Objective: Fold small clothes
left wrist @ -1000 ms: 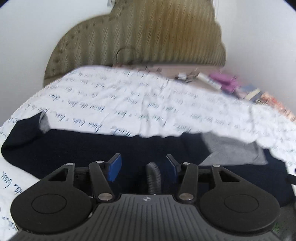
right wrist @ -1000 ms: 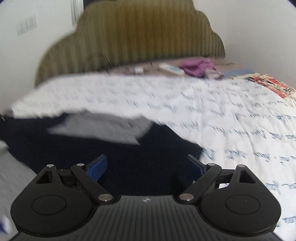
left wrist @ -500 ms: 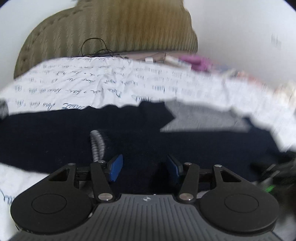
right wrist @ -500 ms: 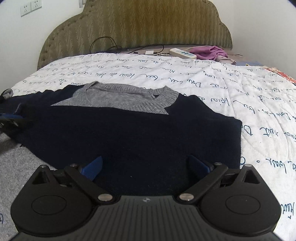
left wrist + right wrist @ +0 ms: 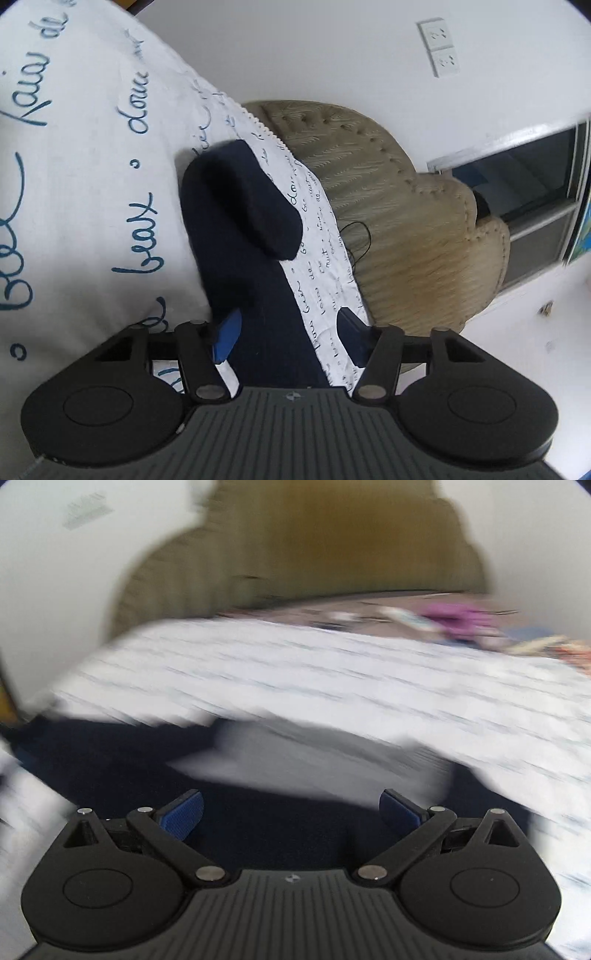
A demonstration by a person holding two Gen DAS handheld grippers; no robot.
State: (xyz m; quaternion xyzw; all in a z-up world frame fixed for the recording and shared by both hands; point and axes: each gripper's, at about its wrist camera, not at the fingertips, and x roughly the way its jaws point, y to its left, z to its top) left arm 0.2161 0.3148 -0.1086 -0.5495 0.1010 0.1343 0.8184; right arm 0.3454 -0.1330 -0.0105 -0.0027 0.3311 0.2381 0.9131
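Observation:
A navy sweater with a grey collar panel lies on the bed. In the left wrist view, rolled sideways, its navy sleeve runs up from between my fingers, its cuff end folded over. My left gripper is open around the sleeve, blue pads apart. In the blurred right wrist view the navy sweater body lies under my right gripper, which is wide open and empty. The grey collar panel lies just beyond it.
The bed has a white cover with blue script. An olive padded headboard stands behind. A purple cloth and small items lie by the headboard. A wall socket and a window show on the wall.
The left gripper has swung and rolled sideways to the sleeve at the sweater's end. The right gripper is moving, its view now blurred, still over the sweater body.

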